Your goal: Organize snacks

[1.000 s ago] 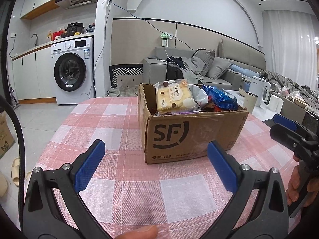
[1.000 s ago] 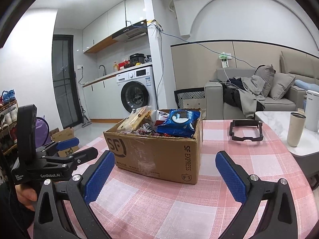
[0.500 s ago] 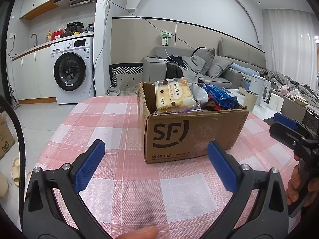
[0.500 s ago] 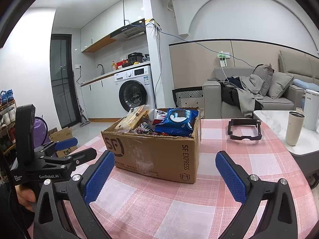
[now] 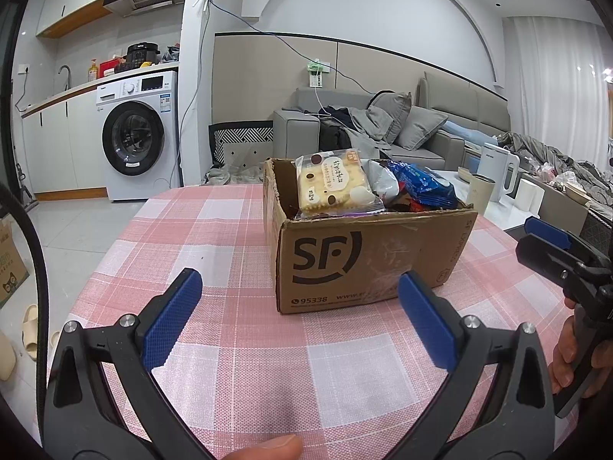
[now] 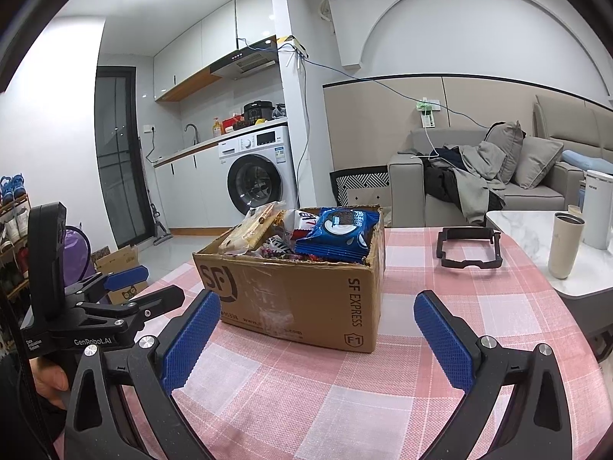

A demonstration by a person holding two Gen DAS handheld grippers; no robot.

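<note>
Covering table (image 5: 237,364): pink checked cloth; sofa (image 6: 536,188) behind.

The tabletop (image 5: 237,364) wears a pink-and-white checked cloth. The cardboard box (image 5: 367,260) is brown with black lettering. Inside it, a yellow biscuit pack (image 5: 333,188) carries brown dots, and a snack bag (image 6: 337,235) is blue and white. Both tongs, left (image 5: 299,316) and right (image 6: 318,335), are black with blue pads.
</note>
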